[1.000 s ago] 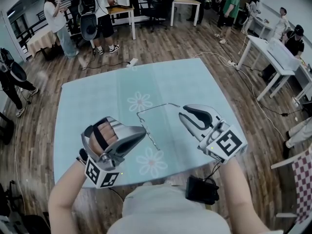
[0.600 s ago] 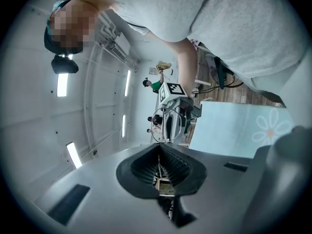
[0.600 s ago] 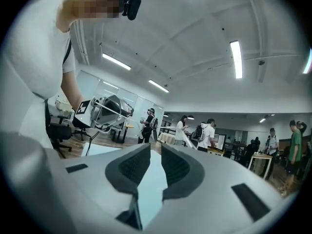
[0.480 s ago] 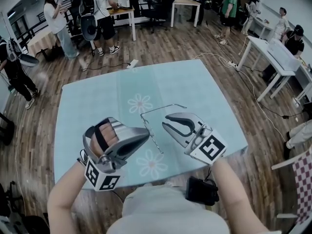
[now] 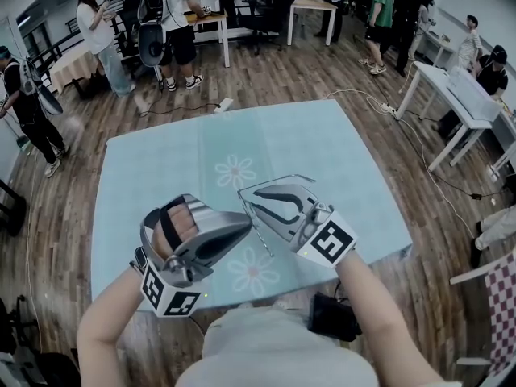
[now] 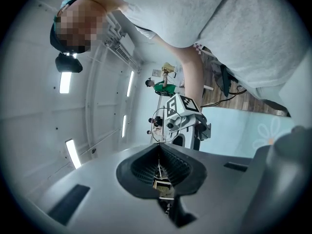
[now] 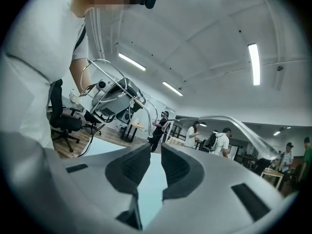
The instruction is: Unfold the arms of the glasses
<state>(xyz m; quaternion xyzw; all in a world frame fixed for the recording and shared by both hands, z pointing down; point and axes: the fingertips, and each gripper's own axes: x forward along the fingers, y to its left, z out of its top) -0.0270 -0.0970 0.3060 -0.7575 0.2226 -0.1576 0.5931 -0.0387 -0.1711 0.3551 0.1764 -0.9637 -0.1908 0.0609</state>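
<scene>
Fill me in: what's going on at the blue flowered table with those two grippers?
A person works two handheld grippers over a table with a pale blue flowered cloth. The left gripper is clamped on thin wire-framed glasses, holding them over the cloth. The right gripper is close beside them. Its jaws have just been closing partway but stand apart with nothing between them. How far the arms are unfolded is hard to tell.

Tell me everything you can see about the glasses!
The glasses are thin, silvery wire ones. They're held above the pale blue flowery tablecloth, pinched in the shut left gripper, with one round clear lens and tiny nose pads showing past its tips. In the head view a long skinny arm sticks out toward the right.
</scene>
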